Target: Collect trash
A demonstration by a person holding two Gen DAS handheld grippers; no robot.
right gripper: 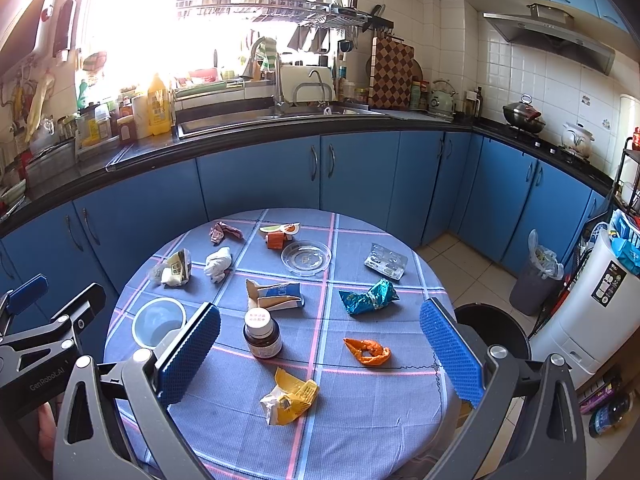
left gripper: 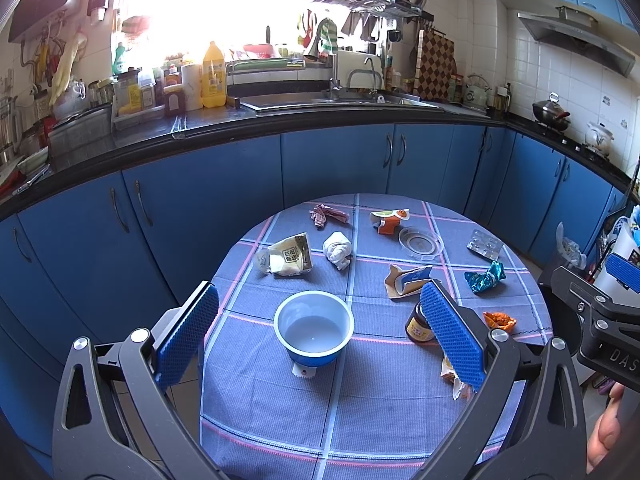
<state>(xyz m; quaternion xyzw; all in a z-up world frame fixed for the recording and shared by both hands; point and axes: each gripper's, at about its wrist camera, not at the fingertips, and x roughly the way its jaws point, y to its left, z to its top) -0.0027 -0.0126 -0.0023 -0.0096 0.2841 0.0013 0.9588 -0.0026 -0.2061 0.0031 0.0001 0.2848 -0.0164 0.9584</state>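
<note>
A round table with a blue checked cloth (left gripper: 360,400) (right gripper: 360,420) carries scattered trash. My left gripper (left gripper: 320,332) is open and empty, hovering over a blue plastic cup (left gripper: 314,330). My right gripper (right gripper: 320,354) is open and empty above a brown pill bottle (right gripper: 262,338), an orange wrapper (right gripper: 368,351) and a yellow packet (right gripper: 290,396). Further off lie a teal wrapper (right gripper: 368,296), a flattened carton (right gripper: 274,294), a white tissue wad (right gripper: 217,263), a blister pack (right gripper: 386,261) and a clear lid (right gripper: 306,257).
A black round bin (right gripper: 494,332) stands right of the table, with a grey lined bin (right gripper: 536,276) behind it. Blue cabinets (right gripper: 260,176) and a cluttered counter with a sink (right gripper: 280,114) run behind. A white appliance (right gripper: 588,304) stands at the right.
</note>
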